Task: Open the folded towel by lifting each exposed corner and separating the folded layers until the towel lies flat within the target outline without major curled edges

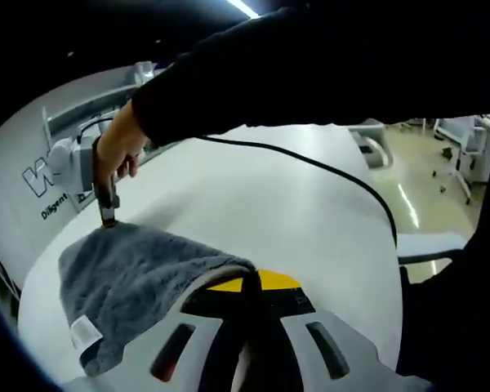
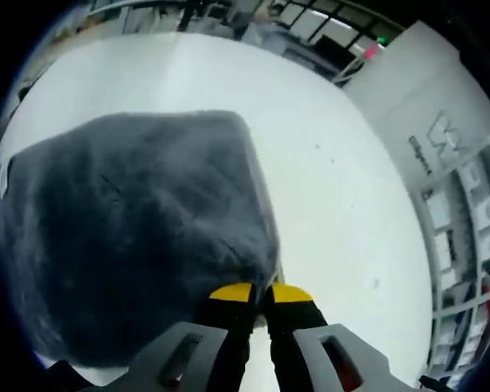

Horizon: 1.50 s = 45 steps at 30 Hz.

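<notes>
Unfolding step: both grippers [image 1: 257,282] [image 2: 260,292] clamp corners of the grey towel [image 2: 131,237], right at 6 o'clock; next, lift and spread the layers

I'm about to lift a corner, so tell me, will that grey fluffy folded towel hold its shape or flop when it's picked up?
The grey fluffy folded towel will probably flop: its edge already drapes softly by the left gripper. Its thick pile should grip rather than slip. It looks light, so on the smooth white table it may drag along.
</notes>
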Motion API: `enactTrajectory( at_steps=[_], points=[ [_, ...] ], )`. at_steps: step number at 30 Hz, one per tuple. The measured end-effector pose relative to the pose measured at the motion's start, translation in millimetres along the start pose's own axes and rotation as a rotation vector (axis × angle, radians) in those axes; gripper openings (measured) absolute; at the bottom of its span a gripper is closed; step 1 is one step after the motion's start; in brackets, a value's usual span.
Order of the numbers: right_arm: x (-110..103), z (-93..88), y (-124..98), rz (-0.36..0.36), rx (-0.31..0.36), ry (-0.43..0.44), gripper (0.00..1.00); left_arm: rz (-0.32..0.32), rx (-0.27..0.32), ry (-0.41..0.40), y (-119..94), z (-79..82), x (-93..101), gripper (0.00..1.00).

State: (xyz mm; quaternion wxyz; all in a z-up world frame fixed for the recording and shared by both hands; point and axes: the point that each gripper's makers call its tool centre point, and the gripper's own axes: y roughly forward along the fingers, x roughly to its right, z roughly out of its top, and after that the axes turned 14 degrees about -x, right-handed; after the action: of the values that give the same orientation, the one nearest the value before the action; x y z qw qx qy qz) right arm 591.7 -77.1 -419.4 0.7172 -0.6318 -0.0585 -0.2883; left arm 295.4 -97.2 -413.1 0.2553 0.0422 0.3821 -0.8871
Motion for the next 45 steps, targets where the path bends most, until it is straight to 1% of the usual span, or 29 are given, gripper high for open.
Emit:
enactTrajectory(
  at_steps=[7, 11, 15, 20, 24, 32, 39, 45],
  points=[
    [5.4, 2.5, 3.0, 0.013, -0.011, 0.013, 0.01, -0.003, -0.006, 0.005, 0.6, 0.4, 0.0, 0.02],
    [5.7, 2.6, 3.3, 0.014, -0.012, 0.016, 0.01, -0.021, -0.002, -0.008, 0.3, -0.1, -1.0, 0.02],
    [12.3, 3.1, 6.0, 0.026, -0.006, 0.034, 0.01, -0.017, -0.002, -0.008, 0.1, -0.5, 0.3, 0.02],
    [12.4, 4.7, 6.8, 0.022, -0.003, 0.009, 0.01, -0.022, -0.004, -0.011, 0.3, -0.6, 0.2, 0.02],
    [16.0, 6.8, 9.2, 0.017, 0.009, 0.016, 0.01, -0.020, -0.003, -0.012, 1.7, -0.6, -1.9, 0.02],
    [13.3, 6.6, 8.1, 0.033, 0.004, 0.028, 0.01, -0.037, -0.004, -0.012, 2.1, -0.5, -1.6, 0.02],
    [18.3, 9.6, 11.1, 0.024, 0.010, 0.048, 0.01, -0.029, -0.002, -0.020, 3.7, -1.4, -8.5, 0.02],
    [21.0, 11.9, 13.4, 0.018, 0.000, 0.046, 0.01, -0.028, 0.003, -0.024, 5.6, -1.1, -12.0, 0.02]
  ],
)
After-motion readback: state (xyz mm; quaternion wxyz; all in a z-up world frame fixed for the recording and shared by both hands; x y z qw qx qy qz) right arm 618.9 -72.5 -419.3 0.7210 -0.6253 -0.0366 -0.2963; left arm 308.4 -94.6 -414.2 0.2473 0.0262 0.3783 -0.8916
